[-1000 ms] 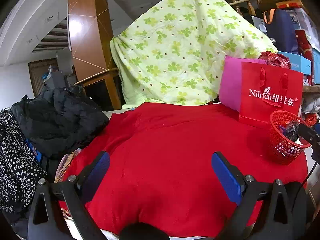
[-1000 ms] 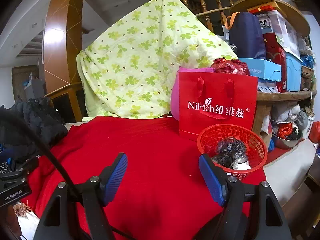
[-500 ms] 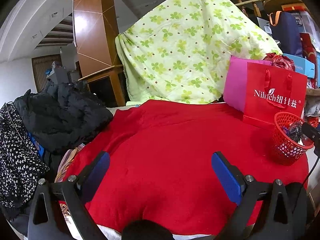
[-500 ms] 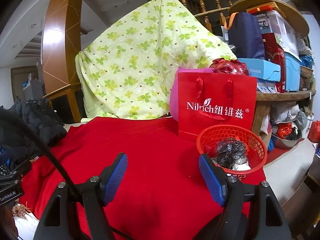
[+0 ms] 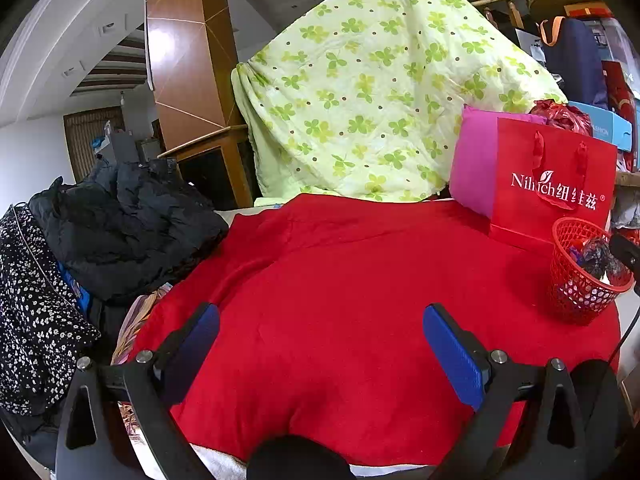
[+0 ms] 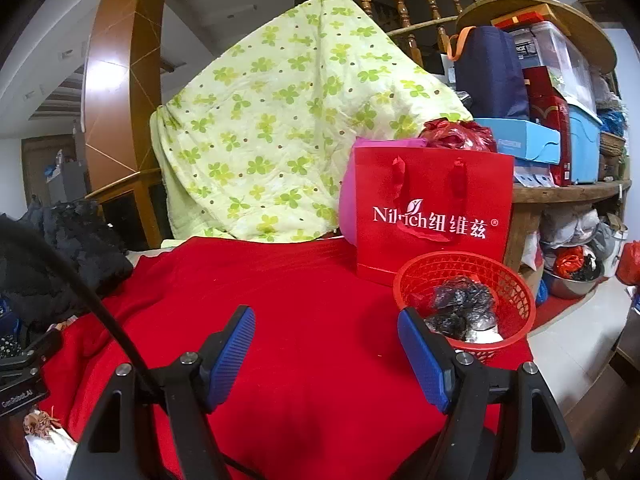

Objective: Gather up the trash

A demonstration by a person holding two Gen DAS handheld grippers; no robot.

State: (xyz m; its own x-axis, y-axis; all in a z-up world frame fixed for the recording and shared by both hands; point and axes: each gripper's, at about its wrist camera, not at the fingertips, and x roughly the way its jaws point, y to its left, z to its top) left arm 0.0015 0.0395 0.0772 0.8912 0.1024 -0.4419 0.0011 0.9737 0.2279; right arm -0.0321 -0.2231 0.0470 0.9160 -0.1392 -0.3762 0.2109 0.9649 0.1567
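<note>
A small red mesh basket stands at the right edge of the red cloth, with crumpled dark and silvery wrappers inside it. The left wrist view shows the same basket at far right. My right gripper hangs open just left of the basket, nothing between its blue pads. My left gripper is open over the bare red cloth, well left of the basket. No loose trash shows on the cloth.
A red gift bag stands right behind the basket, with a green flowered quilt behind it. Dark clothes pile at the left. Shelves with boxes rise at the right. The other gripper's cable crosses the left.
The left wrist view has shifted slightly, so the basket and bag sit a bit further right and lower. The right gripper's view is the same. Both grippers stay open.
</note>
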